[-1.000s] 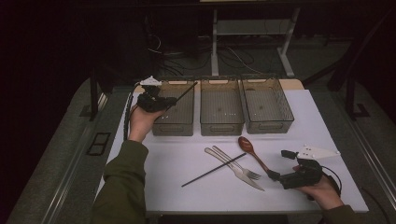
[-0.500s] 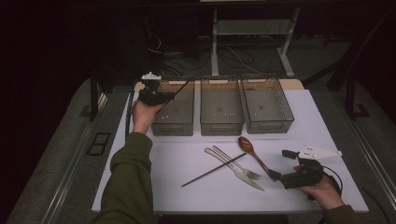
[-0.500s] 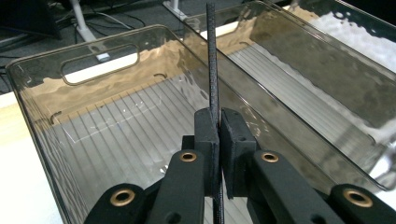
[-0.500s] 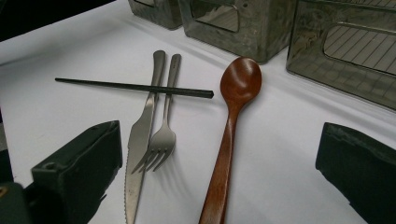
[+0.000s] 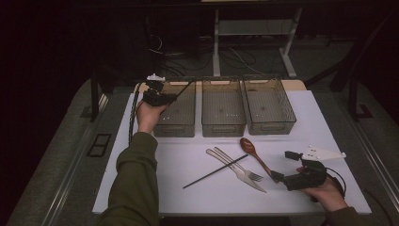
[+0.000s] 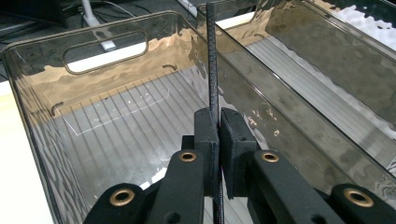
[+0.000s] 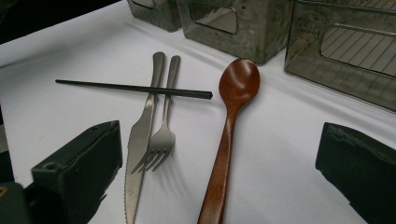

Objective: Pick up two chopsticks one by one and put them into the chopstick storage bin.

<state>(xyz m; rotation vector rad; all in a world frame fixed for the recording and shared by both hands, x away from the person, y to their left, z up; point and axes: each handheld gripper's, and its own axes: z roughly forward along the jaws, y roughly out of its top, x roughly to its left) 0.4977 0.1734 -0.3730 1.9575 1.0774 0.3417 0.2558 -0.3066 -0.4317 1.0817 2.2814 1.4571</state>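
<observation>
My left gripper [image 5: 172,97] [image 6: 218,127] is shut on a thin black chopstick [image 6: 211,56] [image 5: 184,88]. It holds the stick over the left clear bin [image 5: 175,127] [image 6: 107,51], with the stick's far end pointing toward the bin's far right corner. My right gripper [image 5: 277,178] [image 7: 224,158] rests open near the table's front right, its jaws on either side of the handle of a brown wooden spoon [image 5: 251,149] [image 7: 238,84]. Left of the spoon lie a fork [image 7: 163,135], a knife [image 7: 140,140] and a second black chopstick [image 5: 214,172] [image 7: 130,87] laid across them.
Three clear bins stand in a row at the back of the white table top [image 5: 188,197]; the middle bin [image 5: 222,128] and right bin [image 5: 270,127] hold nothing that I can see. Dark floor, cables and a desk frame lie beyond the table.
My left hand has carried the chopstick a little farther back over the left bin, then held still. The right hand and the cutlery have not moved.
</observation>
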